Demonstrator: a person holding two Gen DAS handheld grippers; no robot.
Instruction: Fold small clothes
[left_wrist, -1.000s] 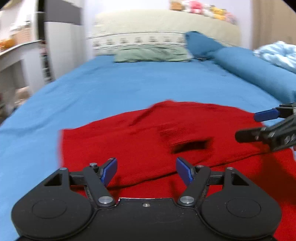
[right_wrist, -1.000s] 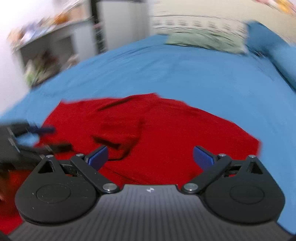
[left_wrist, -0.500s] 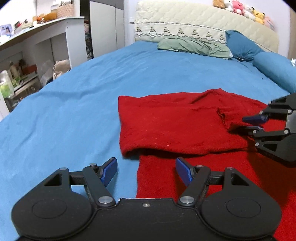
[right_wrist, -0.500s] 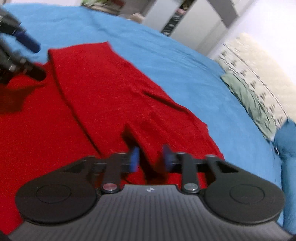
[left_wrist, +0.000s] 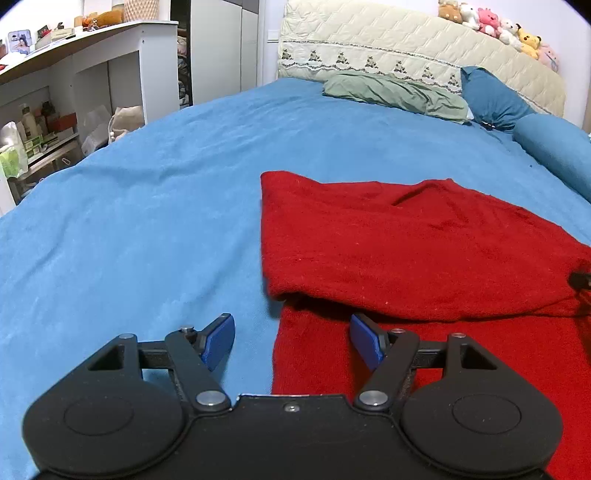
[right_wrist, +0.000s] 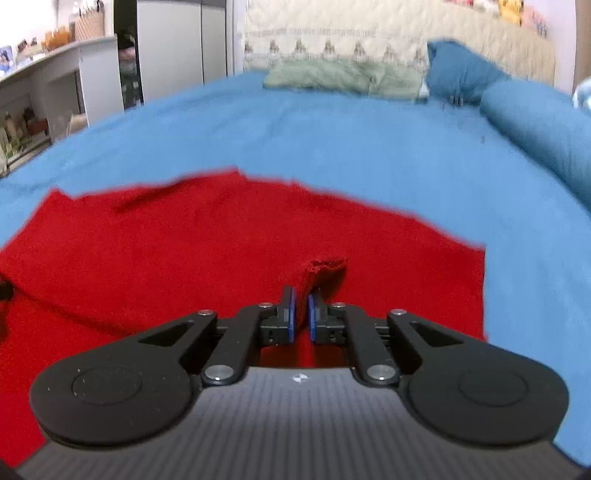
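Your right gripper (right_wrist: 300, 310) pinches a raised fold of the soft, floppy red sweater (left_wrist: 406, 251), so bring your wide-open left gripper (left_wrist: 291, 343) onto its near-left edge

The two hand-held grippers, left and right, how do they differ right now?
The left hand-held gripper has its jaws wide apart with nothing between them; the right hand-held gripper has just closed, pinching a fold of the red garment. The left straddles the garment's edge, one finger over the blue bedsheet; the right sits wholly over red cloth. Both have blue pads.
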